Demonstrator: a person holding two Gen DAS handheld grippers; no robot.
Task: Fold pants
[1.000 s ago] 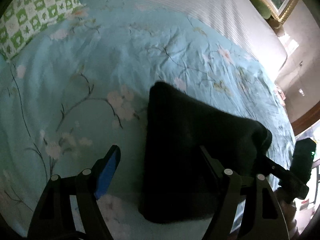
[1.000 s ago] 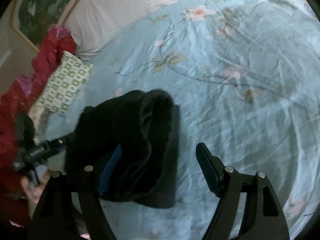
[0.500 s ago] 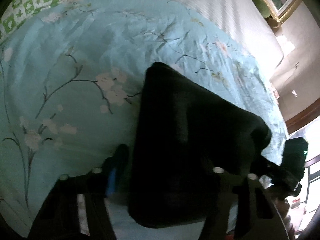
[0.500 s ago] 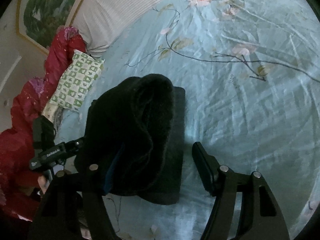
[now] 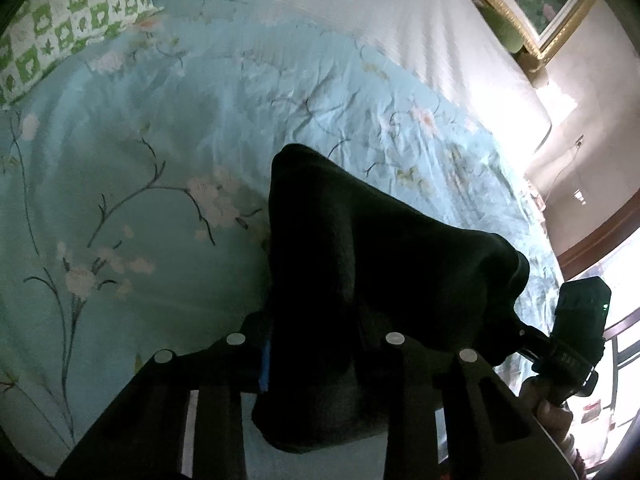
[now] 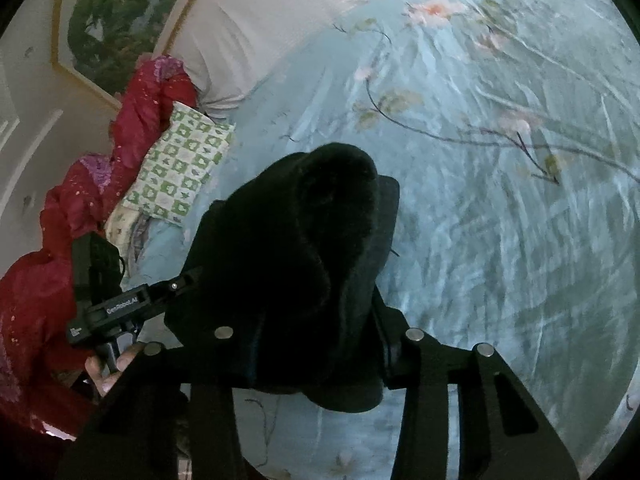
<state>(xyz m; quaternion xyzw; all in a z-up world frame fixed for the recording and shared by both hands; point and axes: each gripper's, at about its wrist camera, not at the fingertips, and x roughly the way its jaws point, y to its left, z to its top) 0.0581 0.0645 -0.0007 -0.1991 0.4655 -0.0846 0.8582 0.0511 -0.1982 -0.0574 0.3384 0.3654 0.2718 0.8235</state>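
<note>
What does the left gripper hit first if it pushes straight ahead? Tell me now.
The black pants: the left gripper is already shut on the folded bundle, so the cloth fills its path. Beyond that lies the floral bedspread, though depth is hard to judge.

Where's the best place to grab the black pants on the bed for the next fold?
Probably by the near edge of the folded black pants, one gripper at each side, coming in low from the person's side of the blue floral bedspread. That thick folded edge faces both grippers, and both jaws already close on it.
</note>
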